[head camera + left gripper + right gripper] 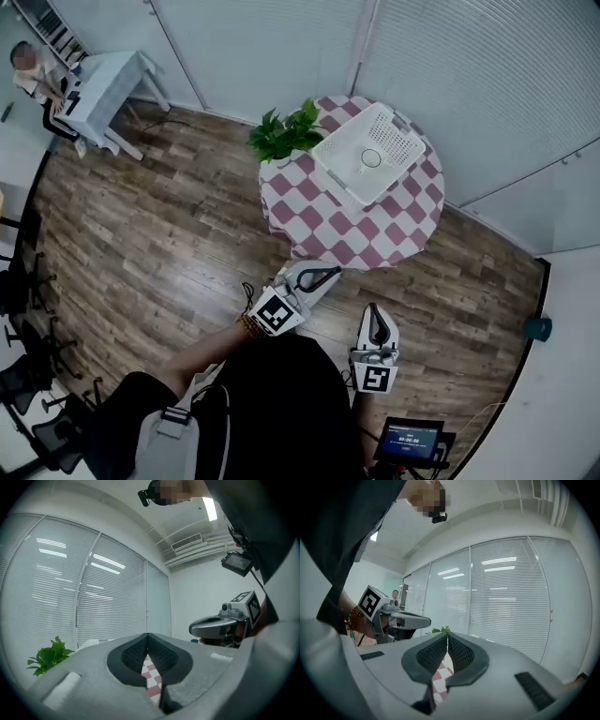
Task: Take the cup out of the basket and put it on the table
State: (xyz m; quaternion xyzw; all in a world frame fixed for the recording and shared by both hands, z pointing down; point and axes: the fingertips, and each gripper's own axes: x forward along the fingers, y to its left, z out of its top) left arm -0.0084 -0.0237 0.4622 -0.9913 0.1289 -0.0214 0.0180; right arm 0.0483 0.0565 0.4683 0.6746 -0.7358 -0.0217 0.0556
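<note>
A small clear cup (pixel 371 158) stands inside the white basket (pixel 403 141) on the round table with a red-and-white checked cloth (pixel 319 230). Both grippers are short of the table's near edge, over the wooden floor. My left gripper (pixel 328 273) is shut and empty, its tips close to the cloth's edge; in its own view the jaws (pixel 147 637) meet with the checked cloth showing past them. My right gripper (pixel 373 310) is farther back, also shut with nothing in it (pixel 447 635). Each gripper shows in the other's view: the right gripper (pixel 211 625), the left gripper (pixel 412 619).
A green potted plant (pixel 284 131) stands at the table's left rim beside the basket. A white desk (pixel 108 84) with a seated person is at the far left, and office chairs (pixel 23 375) line the left wall. A teal object (pixel 537 328) lies on the floor at right. Blinds cover the windows.
</note>
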